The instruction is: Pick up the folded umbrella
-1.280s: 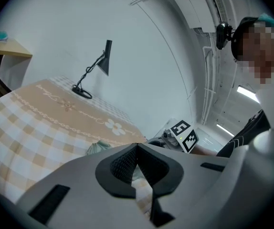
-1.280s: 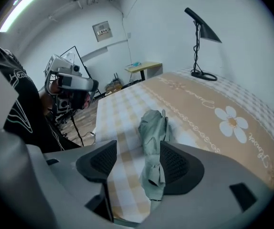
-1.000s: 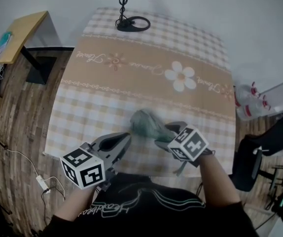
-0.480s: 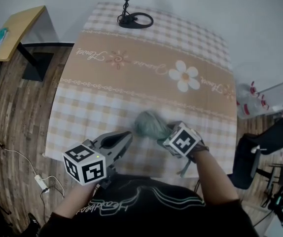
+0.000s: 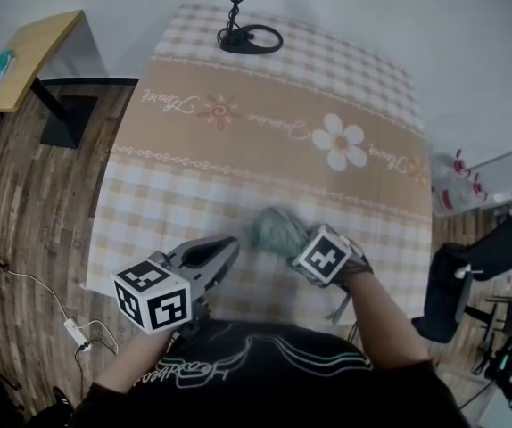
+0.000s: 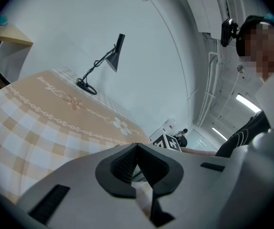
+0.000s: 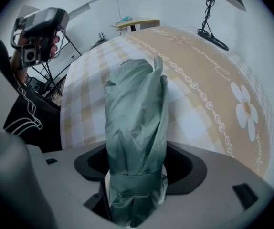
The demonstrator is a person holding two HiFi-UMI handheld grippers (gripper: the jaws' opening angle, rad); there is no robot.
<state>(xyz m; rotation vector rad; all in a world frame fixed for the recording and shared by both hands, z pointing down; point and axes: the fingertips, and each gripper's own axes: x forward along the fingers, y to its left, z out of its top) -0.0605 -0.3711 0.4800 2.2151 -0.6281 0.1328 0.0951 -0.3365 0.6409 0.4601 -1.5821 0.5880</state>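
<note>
The folded umbrella (image 5: 278, 230) is grey-green and wrapped with its strap. It stands nearly upright over the checked tablecloth (image 5: 238, 132) near the front edge. My right gripper (image 5: 302, 248) points straight down and is shut on the umbrella. In the right gripper view the umbrella (image 7: 137, 123) fills the gap of the right gripper (image 7: 139, 165), its fabric touching both jaws, its far end towards the cloth. My left gripper (image 5: 225, 246) hovers at the table's front left, a hand's width from the umbrella. Its tips meet, with nothing held, in the left gripper view (image 6: 137, 147).
A black desk lamp (image 5: 247, 36) stands at the table's far edge. A wooden side table (image 5: 24, 61) is at the left, a black chair (image 5: 470, 283) and a clear plastic box (image 5: 483, 185) at the right. A cable and power strip (image 5: 78, 328) lie on the wooden floor.
The right gripper tipped to point downward and sank a little, bringing the umbrella from a slant to nearly upright. The left gripper barely shifted.
</note>
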